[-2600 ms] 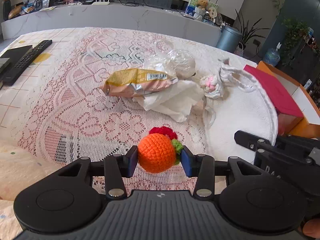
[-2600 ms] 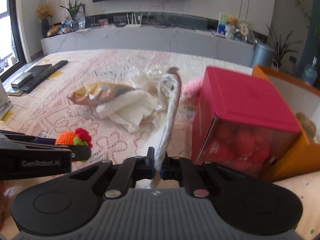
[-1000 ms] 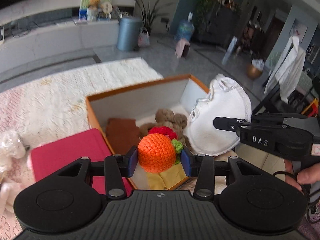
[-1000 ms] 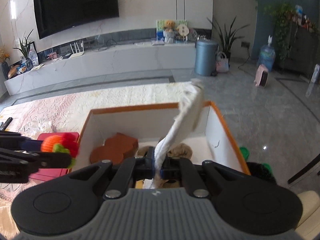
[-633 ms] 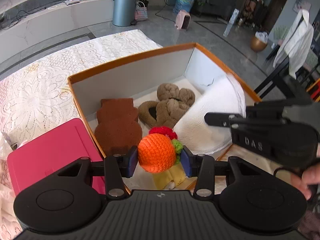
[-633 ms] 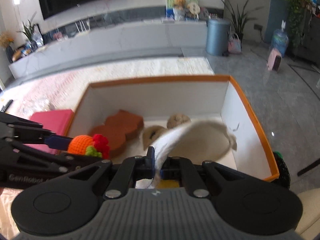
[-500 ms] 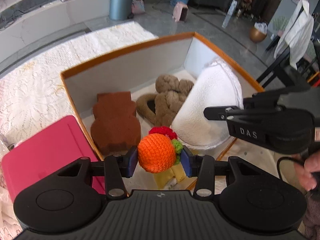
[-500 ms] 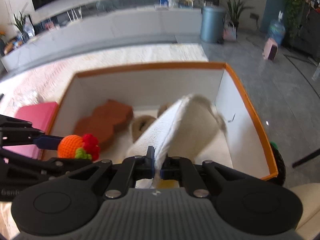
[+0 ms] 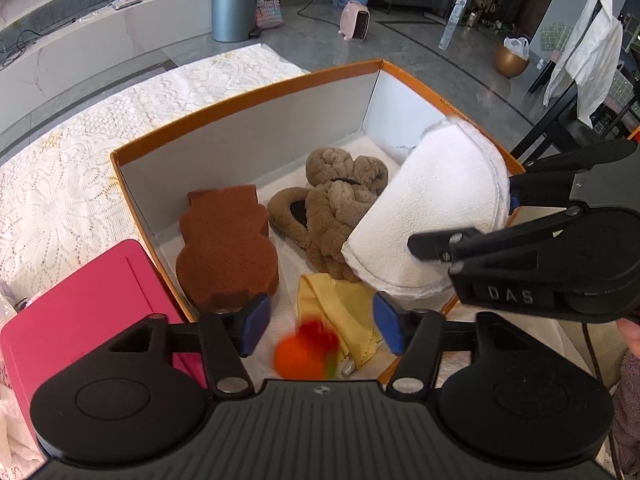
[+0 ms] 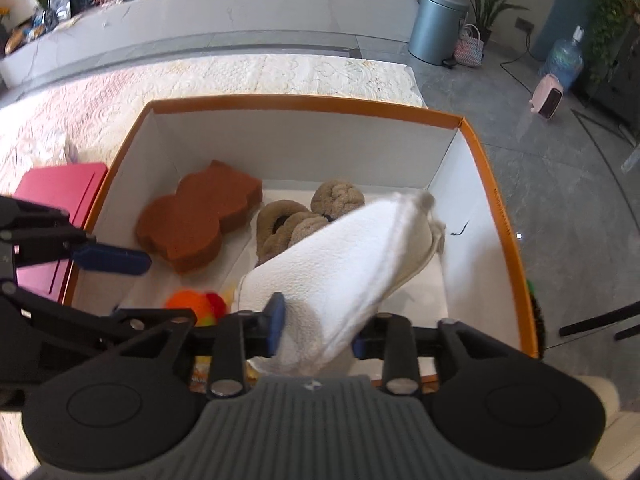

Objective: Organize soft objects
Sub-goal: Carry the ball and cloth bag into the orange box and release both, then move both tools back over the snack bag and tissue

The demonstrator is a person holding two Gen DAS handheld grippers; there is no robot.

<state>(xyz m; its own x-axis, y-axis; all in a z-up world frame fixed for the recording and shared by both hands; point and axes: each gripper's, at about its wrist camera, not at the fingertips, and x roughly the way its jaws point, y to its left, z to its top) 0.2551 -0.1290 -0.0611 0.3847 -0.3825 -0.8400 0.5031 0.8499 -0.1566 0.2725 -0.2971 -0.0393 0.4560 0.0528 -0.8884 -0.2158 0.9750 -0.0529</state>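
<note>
An orange-rimmed cardboard box (image 9: 248, 96) (image 10: 304, 102) holds a brown sponge (image 9: 228, 248) (image 10: 192, 216), brown fuzzy slippers (image 9: 332, 208) (image 10: 288, 220) and a yellow cloth (image 9: 340, 304). My left gripper (image 9: 320, 330) (image 10: 132, 288) hangs over the box's near left corner with its jaws opening. The orange crochet ball (image 9: 298, 356) (image 10: 188, 306) is a blur below the pads, free of them. My right gripper (image 10: 316, 336) (image 9: 466, 216) is at the near right with its jaws opening. The white round towel pad (image 10: 352, 264) (image 9: 432, 216) sags between them, leaning onto the slippers.
A pink box (image 9: 80, 304) (image 10: 60, 188) stands against the cardboard box's left side on the lace tablecloth (image 9: 60, 184). The table ends just beyond the box, with grey floor, a blue-grey bin (image 10: 438, 24) and a water bottle behind. A hand (image 9: 628, 324) shows at the right edge.
Both grippers came from the table to above the box and sank toward it. Both jaws have spread. The orange ball has dropped out of the left one, and the white pad has slackened in the right.
</note>
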